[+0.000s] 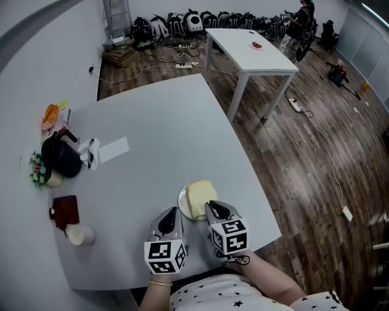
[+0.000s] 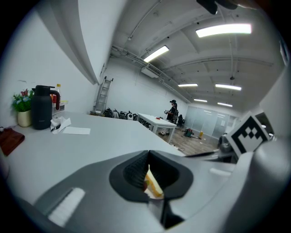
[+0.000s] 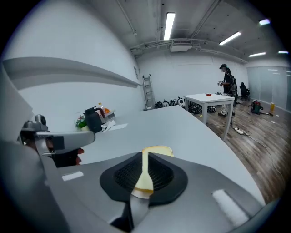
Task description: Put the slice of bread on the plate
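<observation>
A pale slice of bread (image 1: pixel 199 195) lies flat on a small white plate (image 1: pixel 181 200) near the front edge of the grey table. My right gripper (image 1: pixel 213 208) hovers at the slice's near right corner; in the right gripper view its jaws (image 3: pixel 144 159) stand almost together, and the bread (image 3: pixel 158 150) shows beyond them and through the thin slit, not pinched. My left gripper (image 1: pixel 170 212) rests just left of the plate with its jaws closed to a slit (image 2: pixel 148 157). A sliver of the bread (image 2: pixel 152 186) is visible through that slit.
At the table's left side stand a black kettle (image 1: pixel 61 158), a small flower pot (image 1: pixel 39 173), a brown pad (image 1: pixel 65 209), a white cup (image 1: pixel 79 234) and a sheet of paper (image 1: pixel 113 149). A white table (image 1: pixel 252 48) and a person (image 1: pixel 304 18) are far behind. The table edge runs close on the right.
</observation>
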Motion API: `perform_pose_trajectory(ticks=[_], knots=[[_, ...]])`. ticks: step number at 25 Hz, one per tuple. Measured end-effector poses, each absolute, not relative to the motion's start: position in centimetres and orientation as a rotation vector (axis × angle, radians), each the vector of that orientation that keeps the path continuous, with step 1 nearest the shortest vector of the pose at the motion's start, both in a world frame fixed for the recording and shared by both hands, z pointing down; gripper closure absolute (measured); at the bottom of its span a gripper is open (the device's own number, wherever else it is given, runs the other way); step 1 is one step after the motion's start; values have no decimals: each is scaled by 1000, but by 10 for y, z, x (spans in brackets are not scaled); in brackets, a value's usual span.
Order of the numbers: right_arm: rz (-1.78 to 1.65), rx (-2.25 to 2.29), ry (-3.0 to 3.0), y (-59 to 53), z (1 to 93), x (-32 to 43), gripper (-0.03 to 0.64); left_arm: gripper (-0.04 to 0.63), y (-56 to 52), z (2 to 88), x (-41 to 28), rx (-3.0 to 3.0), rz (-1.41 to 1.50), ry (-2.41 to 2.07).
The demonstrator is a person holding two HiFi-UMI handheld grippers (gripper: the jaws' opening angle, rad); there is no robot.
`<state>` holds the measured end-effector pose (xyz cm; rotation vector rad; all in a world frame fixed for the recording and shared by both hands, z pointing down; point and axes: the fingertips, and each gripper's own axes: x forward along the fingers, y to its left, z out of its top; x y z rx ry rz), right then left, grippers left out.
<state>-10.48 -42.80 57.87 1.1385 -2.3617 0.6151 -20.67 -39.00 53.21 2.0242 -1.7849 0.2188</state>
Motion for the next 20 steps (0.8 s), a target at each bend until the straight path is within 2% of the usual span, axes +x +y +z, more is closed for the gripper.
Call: perform_pose_trajectory(ticks=[1, 20], knots=[[628, 1123, -2382, -424, 573, -106, 615, 587, -389, 531, -205, 2029, 221, -1783], [542, 1137, -2469, -403, 530, -107, 618, 586, -376, 519, -192, 2066, 218, -1782]])
